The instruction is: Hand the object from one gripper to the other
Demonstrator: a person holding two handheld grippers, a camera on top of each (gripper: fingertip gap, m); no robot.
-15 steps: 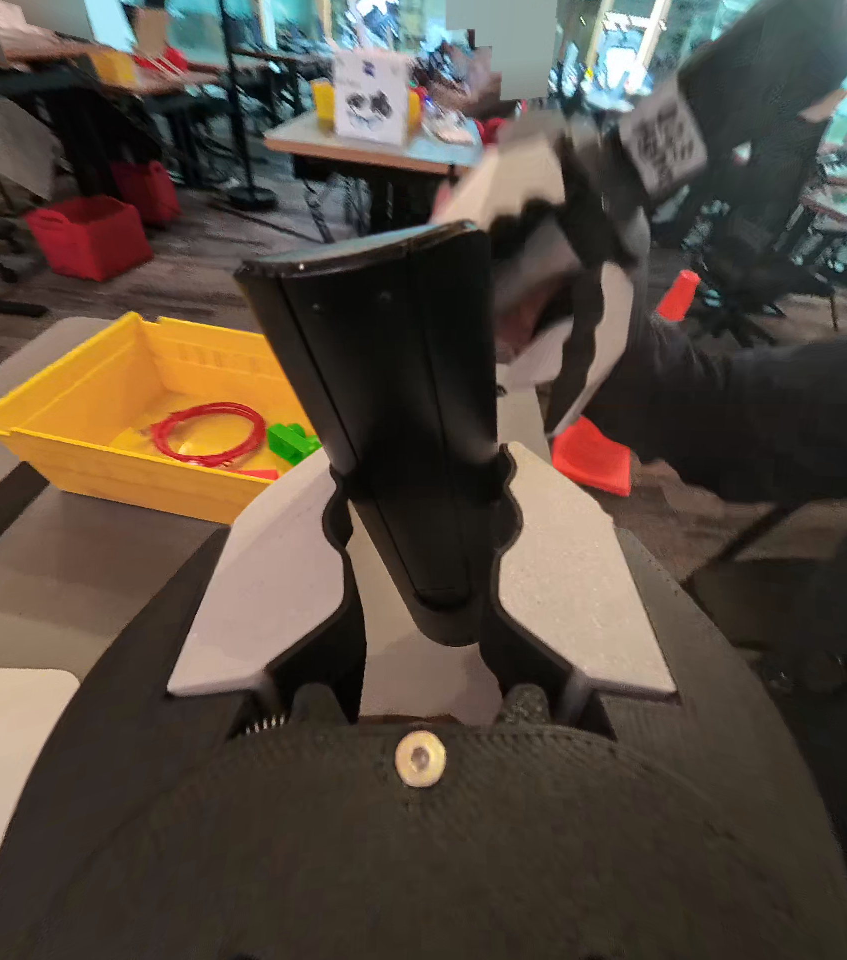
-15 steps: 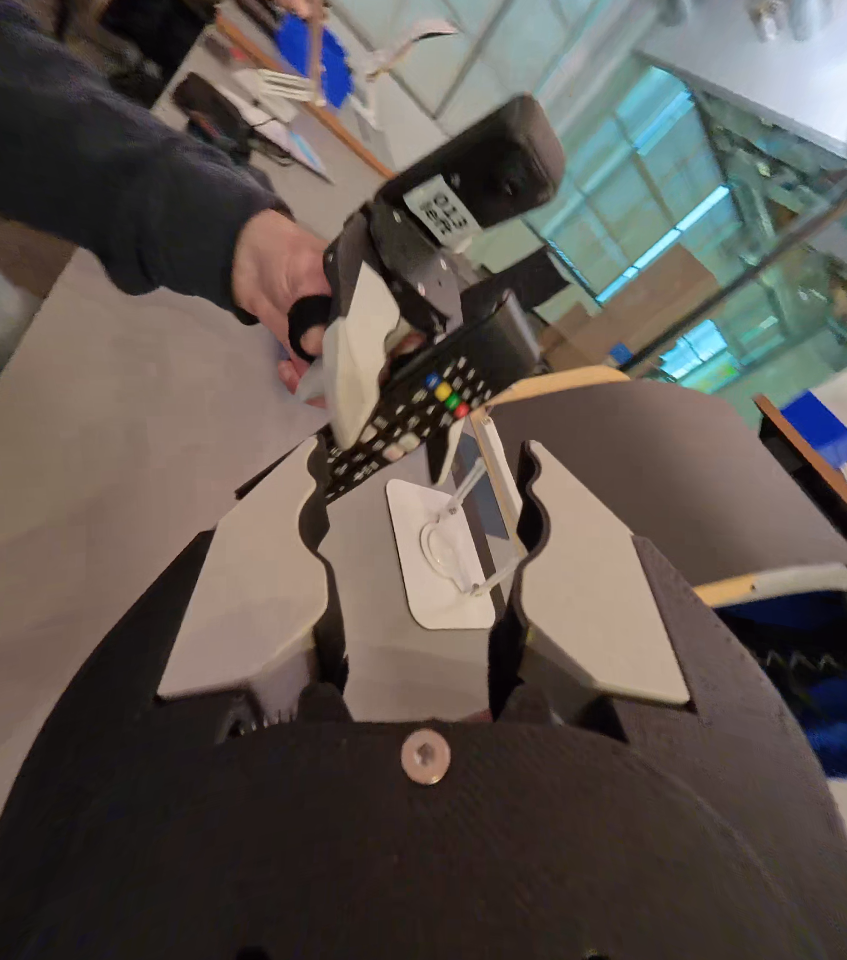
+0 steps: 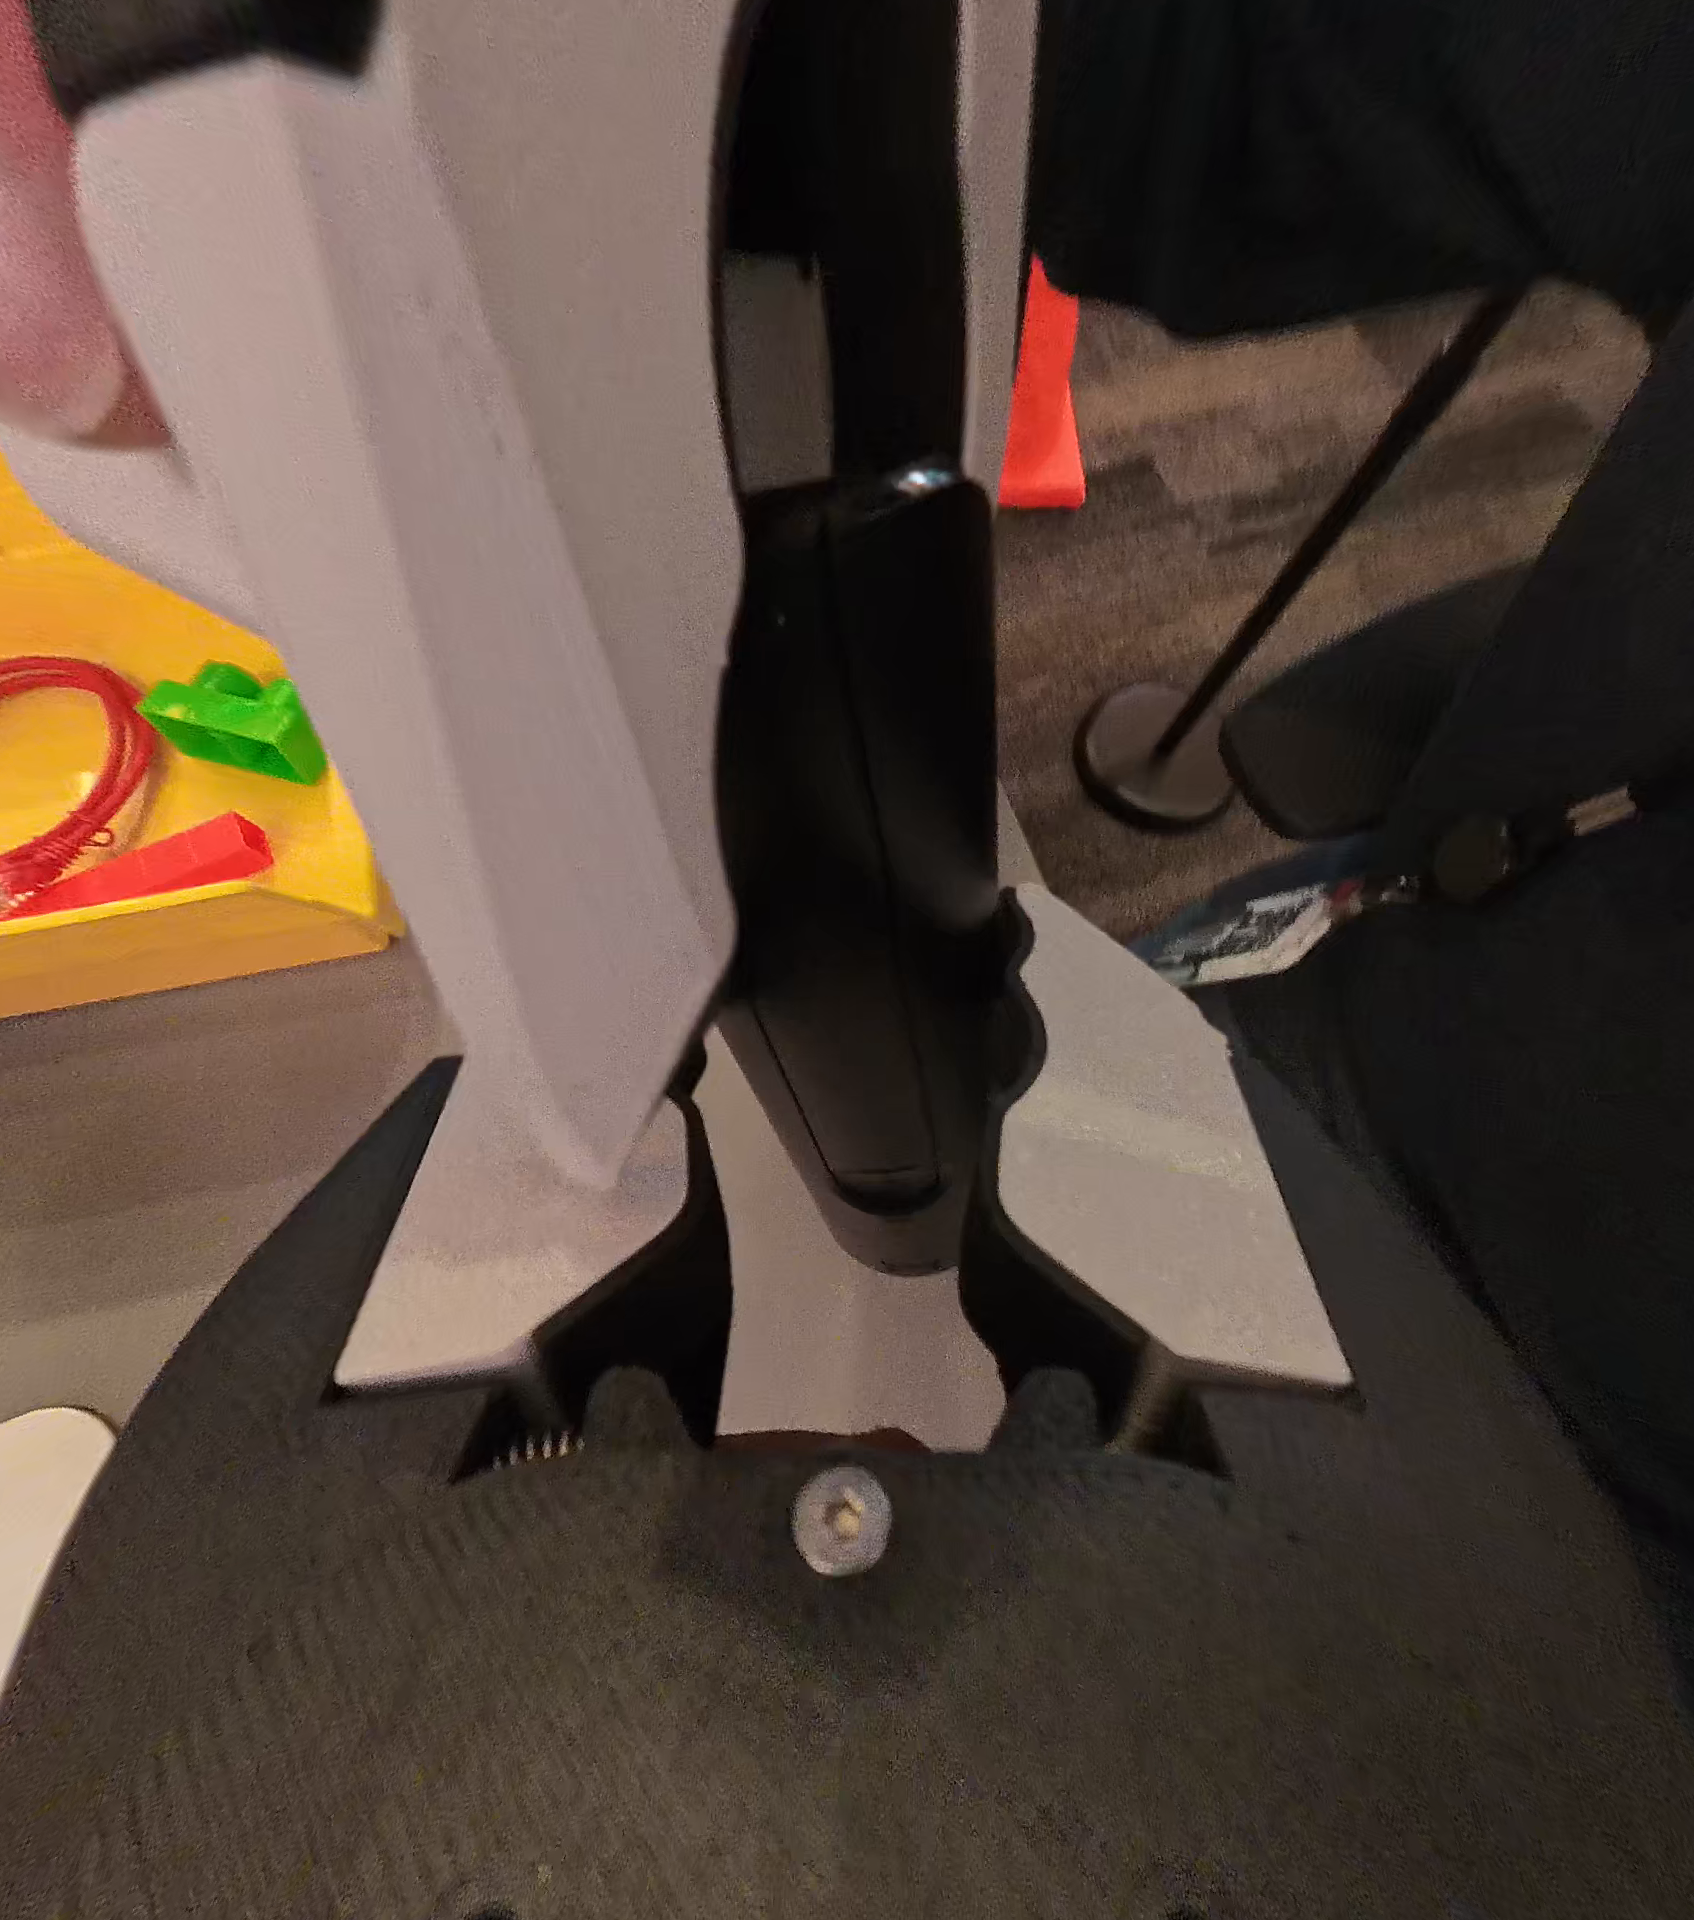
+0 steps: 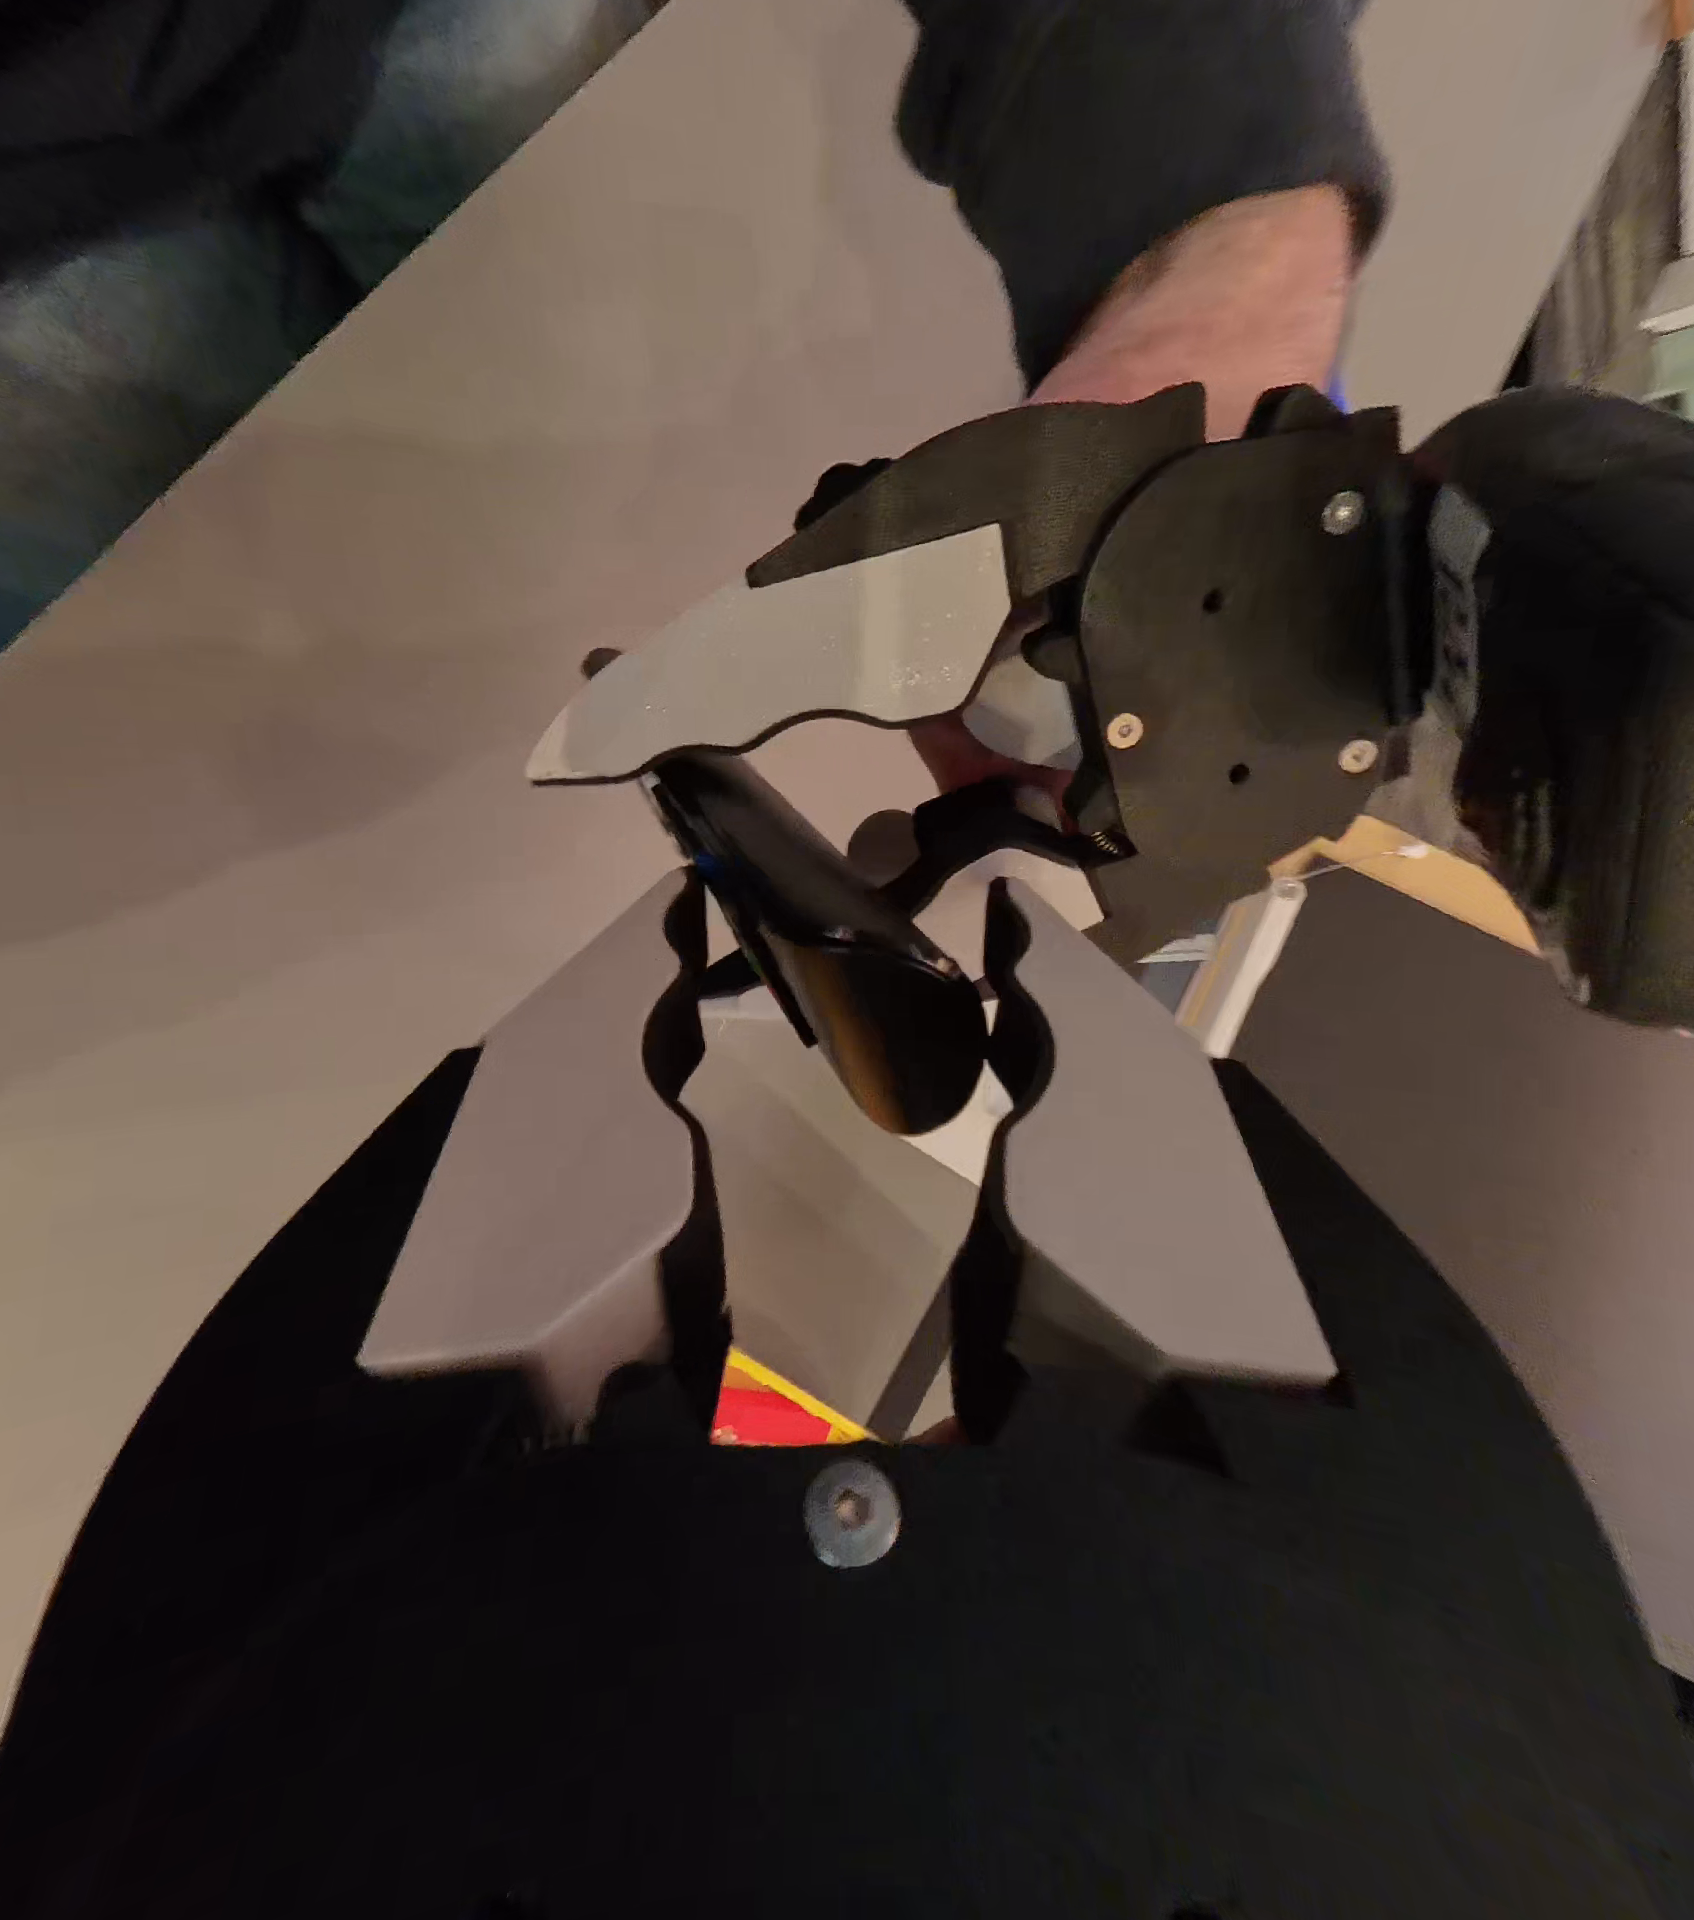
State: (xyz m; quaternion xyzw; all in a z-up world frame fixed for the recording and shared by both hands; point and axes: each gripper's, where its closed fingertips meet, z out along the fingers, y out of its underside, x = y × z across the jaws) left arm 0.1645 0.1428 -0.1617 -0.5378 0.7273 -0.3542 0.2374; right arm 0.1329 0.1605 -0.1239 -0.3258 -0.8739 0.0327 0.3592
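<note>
Black remote (image 3: 853, 862) is clamped at its lower end by L gripper (image 3: 848, 1049). Its long axis points straight into R gripper (image 4: 843, 997), whose fingers (image 4: 1113, 1122) are spread, straddling its free end above the bench (image 4: 355, 675), not squeezing yet.

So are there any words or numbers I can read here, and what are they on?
None can be read in these pictures.
Remote, in the left gripper: only its plain black back and edge show, and no button marks can be made out.
Yellow bin: faint marks on its wall, too blurred to read.
</note>
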